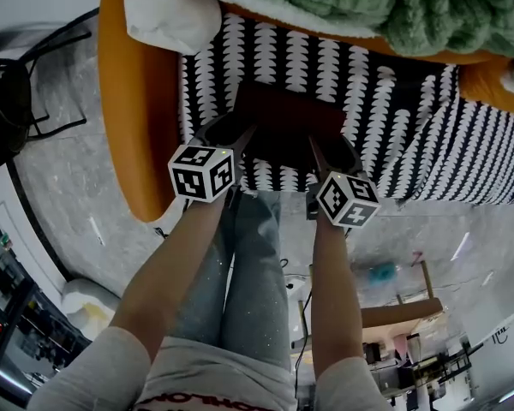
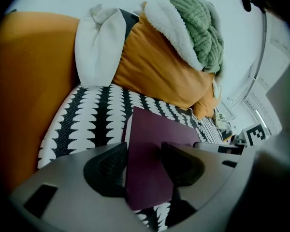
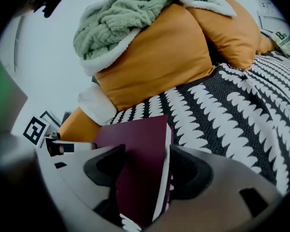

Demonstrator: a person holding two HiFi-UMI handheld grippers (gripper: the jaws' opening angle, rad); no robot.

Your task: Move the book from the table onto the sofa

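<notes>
A dark maroon book (image 1: pixel 291 127) is held flat between both grippers, low over the sofa's black-and-white patterned seat (image 1: pixel 385 101). I cannot tell whether it touches the cushion. My left gripper (image 1: pixel 240 139) is shut on the book's left edge; in the left gripper view the cover (image 2: pixel 152 129) runs out between the pads of that gripper (image 2: pixel 144 148). My right gripper (image 1: pixel 325 148) is shut on the right edge; in the right gripper view the book (image 3: pixel 135 139) with its white page edge sits between that gripper's (image 3: pixel 147 153) jaws.
The sofa has an orange arm (image 1: pixel 133 101) at the left. Orange pillows (image 3: pixel 159 57), a green knitted blanket (image 1: pixel 394 7) and a white fleece (image 1: pixel 167 11) lie at the back. A black chair (image 1: pixel 8 92) stands on the grey floor (image 1: pixel 60 195). The person's legs (image 1: pixel 248 264) are below.
</notes>
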